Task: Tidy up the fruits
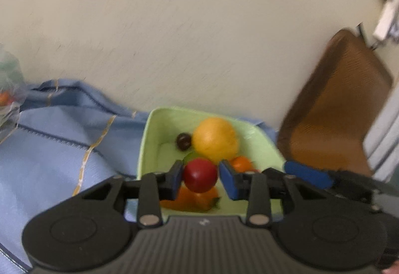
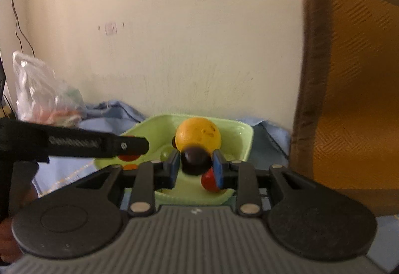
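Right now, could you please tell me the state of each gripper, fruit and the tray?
Left gripper: around the red fruit, right finger apart from it.
Right gripper: shut on the dark fruit.
Yellow fruit: resting in the tray.
Green tray: holding fruit, on blue cloth.

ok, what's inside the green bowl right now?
Green bowl holds a large yellow fruit, a small dark fruit, orange fruits and a green one, partly hidden. The grippers and the fruits they carry cover the bowl's front.
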A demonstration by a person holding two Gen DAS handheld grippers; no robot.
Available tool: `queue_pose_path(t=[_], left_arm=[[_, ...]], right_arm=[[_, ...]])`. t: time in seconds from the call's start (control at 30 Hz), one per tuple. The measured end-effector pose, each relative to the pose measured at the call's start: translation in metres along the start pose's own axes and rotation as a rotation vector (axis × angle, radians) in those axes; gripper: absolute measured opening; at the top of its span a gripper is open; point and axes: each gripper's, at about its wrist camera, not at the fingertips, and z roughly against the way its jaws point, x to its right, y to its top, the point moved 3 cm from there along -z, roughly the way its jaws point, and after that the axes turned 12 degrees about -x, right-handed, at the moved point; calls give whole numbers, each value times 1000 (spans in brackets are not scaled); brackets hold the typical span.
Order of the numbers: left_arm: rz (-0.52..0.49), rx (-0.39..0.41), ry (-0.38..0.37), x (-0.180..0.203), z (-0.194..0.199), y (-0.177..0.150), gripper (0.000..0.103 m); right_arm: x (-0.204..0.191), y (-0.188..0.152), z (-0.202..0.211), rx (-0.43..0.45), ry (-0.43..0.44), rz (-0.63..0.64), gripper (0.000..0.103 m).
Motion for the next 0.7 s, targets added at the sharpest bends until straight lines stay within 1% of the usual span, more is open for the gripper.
queue_pose_path(t=[0.03,0.07,0.1,0.17,0.23,0.3,0.4,0.47,0.5,0.53,0.6,0.7], left_arm=[[9,1,16,-2,-1,0,47],[10,7,14,-4,1,0,49],[18,8,9,-5,4,1,54],[33,35,9,-5,17,-1,54],[28,81,-1,-1,38,-4,54],[9,124,-34,6,65,-13,54],[-49,175,-66,19,106,-42,56],[-73,192,-69,24,127,-66,58],[-84,194,-71,25,135,-79,58],[-100,195,-70,27,141,-93,58],[-137,194,-37,29,151,-120,58],[-184,174,13,28,156,-155,58]], right_arm=[[0,0,-2,-7,-1,2,52],[1,0,-1,-5,-15,-6,56],[1,-2,2,3,-20,-16,60],[2,-4,12,15,-14,-32,60],[0,-3,26,43,-22,-46,60],[-1,-13,48,76,-20,-72,61],[-5,-36,80,90,-1,-137,66],[-9,-55,99,89,-10,-174,67],[-13,-68,110,86,-20,-186,69],[-16,-78,118,83,-30,-192,73],[-23,-101,133,72,-59,-207,77],[-31,-125,145,47,-70,-223,78]])
